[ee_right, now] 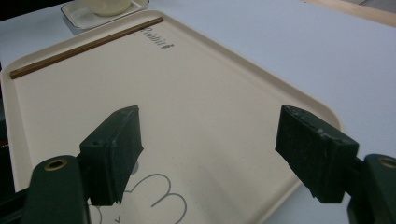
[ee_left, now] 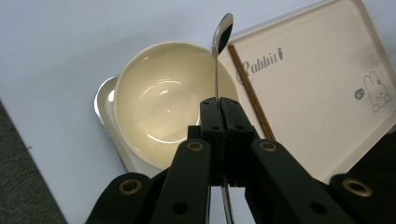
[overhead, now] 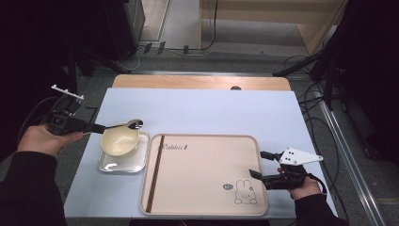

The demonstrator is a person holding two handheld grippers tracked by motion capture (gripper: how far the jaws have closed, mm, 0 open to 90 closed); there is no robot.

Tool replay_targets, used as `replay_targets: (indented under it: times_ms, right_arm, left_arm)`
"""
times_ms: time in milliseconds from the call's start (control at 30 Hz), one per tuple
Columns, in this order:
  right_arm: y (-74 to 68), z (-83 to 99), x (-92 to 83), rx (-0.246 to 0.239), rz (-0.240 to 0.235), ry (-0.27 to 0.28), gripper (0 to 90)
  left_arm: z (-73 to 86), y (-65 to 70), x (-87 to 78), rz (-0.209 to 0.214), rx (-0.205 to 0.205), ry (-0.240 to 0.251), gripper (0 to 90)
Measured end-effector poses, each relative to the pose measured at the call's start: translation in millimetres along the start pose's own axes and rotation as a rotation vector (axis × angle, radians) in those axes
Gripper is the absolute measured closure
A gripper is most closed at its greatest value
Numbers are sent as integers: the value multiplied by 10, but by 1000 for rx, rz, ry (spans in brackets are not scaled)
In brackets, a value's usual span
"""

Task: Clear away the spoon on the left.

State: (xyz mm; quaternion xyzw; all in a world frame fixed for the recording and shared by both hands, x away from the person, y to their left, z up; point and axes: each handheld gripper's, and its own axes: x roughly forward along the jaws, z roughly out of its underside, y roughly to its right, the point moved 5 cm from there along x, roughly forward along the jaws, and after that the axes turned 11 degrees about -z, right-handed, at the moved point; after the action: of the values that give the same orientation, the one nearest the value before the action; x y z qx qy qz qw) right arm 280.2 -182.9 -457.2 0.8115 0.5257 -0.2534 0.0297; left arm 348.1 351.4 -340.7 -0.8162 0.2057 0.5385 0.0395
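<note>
Gripping a slim metal spoon [ee_left: 221, 35] by its handle, the left gripper [overhead: 96, 128] is holding it over the cream ceramic bowl [overhead: 119, 140] sitting on a small white square dish [overhead: 109, 164]. Rightward, a pale blue tabletop [overhead: 207, 110] is carrying a beige plastic tray [overhead: 202, 169] with brown chopsticks [overhead: 155, 172], where the right gripper [overhead: 258, 164] is hovering wide open and empty above its rabbit corner. Grey floor and cables are lying beyond.

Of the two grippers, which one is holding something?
The left gripper: its jaws are shut on the spoon handle above the cream bowl. The right gripper is open and empty over the tray.
</note>
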Motion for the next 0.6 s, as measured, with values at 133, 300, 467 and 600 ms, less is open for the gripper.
replay_targets:
  times_ms: [133, 300, 467, 600]
  right_arm:
    - [6, 0, 16, 2, -5, -6, 228]
    - [11, -4, 33, -2, -8, -9, 228]
    - [9, -10, 40, -2, -12, -9, 229]
    - [10, -13, 43, -3, -13, -7, 229]
  left_arm:
    - [-54, 107, 42, 14, 22, 18, 899]
    - [-109, 220, 124, 24, 41, 4, 899]
    - [-179, 345, 190, 39, 50, 5, 899]
    - [-232, 459, 260, 47, 64, -3, 899]
